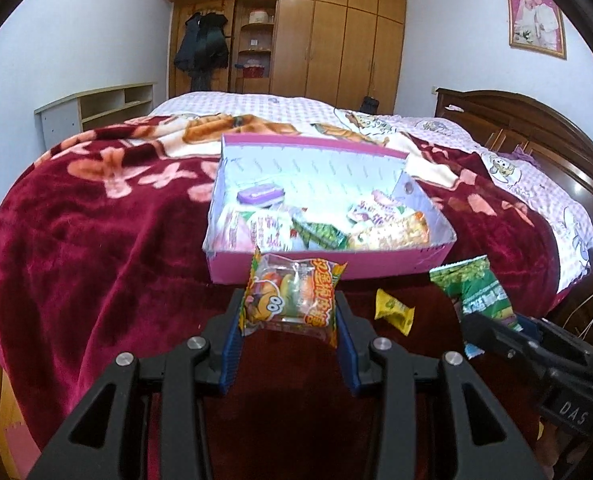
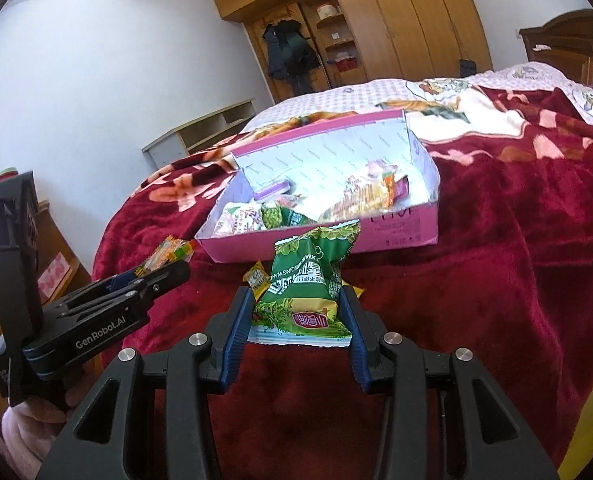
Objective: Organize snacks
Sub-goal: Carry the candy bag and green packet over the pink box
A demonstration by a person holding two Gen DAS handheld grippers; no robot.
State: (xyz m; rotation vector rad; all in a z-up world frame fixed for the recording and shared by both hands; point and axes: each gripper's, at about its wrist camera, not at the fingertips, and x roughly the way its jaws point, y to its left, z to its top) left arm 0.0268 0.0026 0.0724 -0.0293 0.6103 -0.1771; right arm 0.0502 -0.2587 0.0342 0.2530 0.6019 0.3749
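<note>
My left gripper (image 1: 290, 306) is shut on an orange and clear snack packet (image 1: 292, 296), held above the red blanket just in front of the pink box (image 1: 296, 268). My right gripper (image 2: 296, 300) is shut on a green snack bag (image 2: 308, 288), also held just short of the box's (image 2: 392, 232) near wall. The box holds several snack packets and a purple tin (image 1: 260, 194). A small yellow packet (image 1: 394, 310) lies on the blanket between the grippers; it also shows in the right wrist view (image 2: 256, 276). The right gripper and green bag (image 1: 476, 292) show in the left view.
The box sits on a bed with a dark red blanket (image 1: 96, 216). A wooden headboard (image 1: 536, 128) is at the right, a low shelf (image 1: 104, 108) at the left, a wardrobe (image 1: 328, 40) behind. The left gripper (image 2: 152, 276) shows in the right view.
</note>
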